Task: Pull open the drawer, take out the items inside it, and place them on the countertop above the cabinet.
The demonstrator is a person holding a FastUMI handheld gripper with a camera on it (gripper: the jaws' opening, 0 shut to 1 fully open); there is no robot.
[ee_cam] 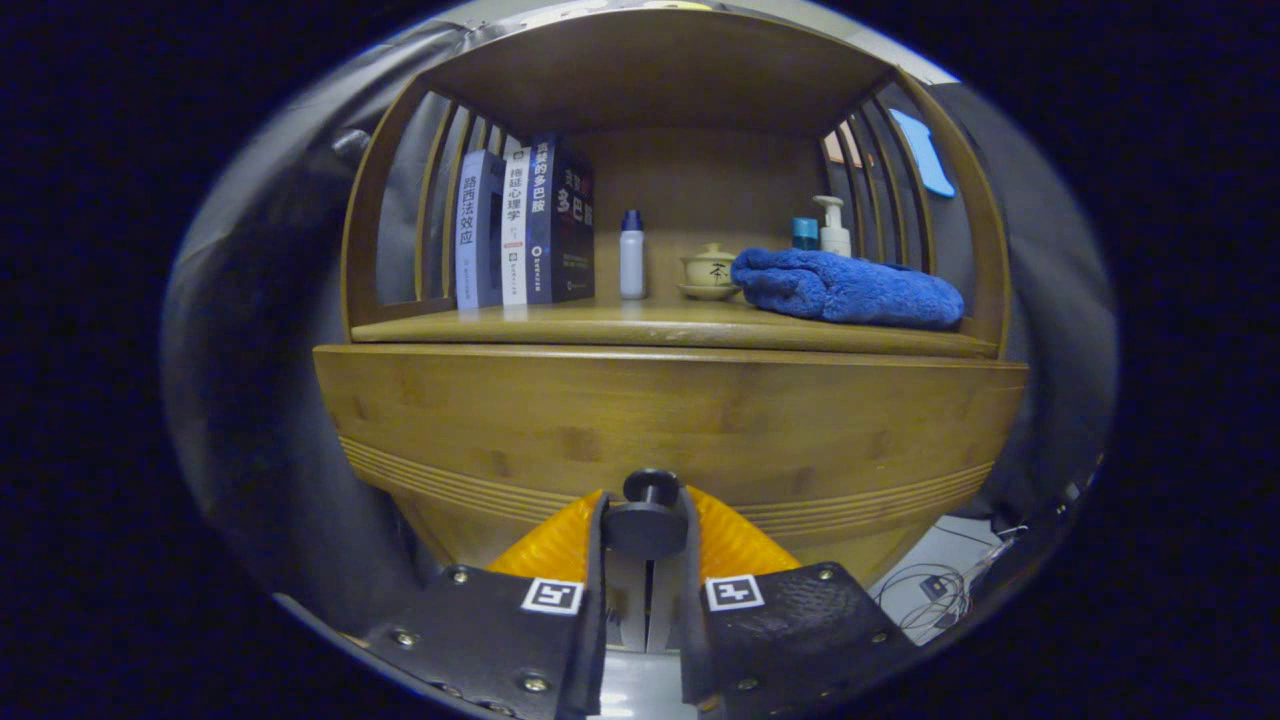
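A bamboo cabinet drawer front (660,420) fills the space ahead of me, with a dark round knob (650,512) on it. My gripper (647,530) is shut on the knob, both fingers pressing its sides. The drawer front stands out toward me, below the front edge of the countertop (600,325) above it. What lies inside the drawer is hidden. A folded blue towel (845,288) rests on the right of the countertop.
On the countertop stand several books (525,225) at the left, a white bottle with a blue cap (632,255), a small lidded teacup on a saucer (709,270) and a pump bottle (833,228). Cables (935,590) lie on the floor, lower right.
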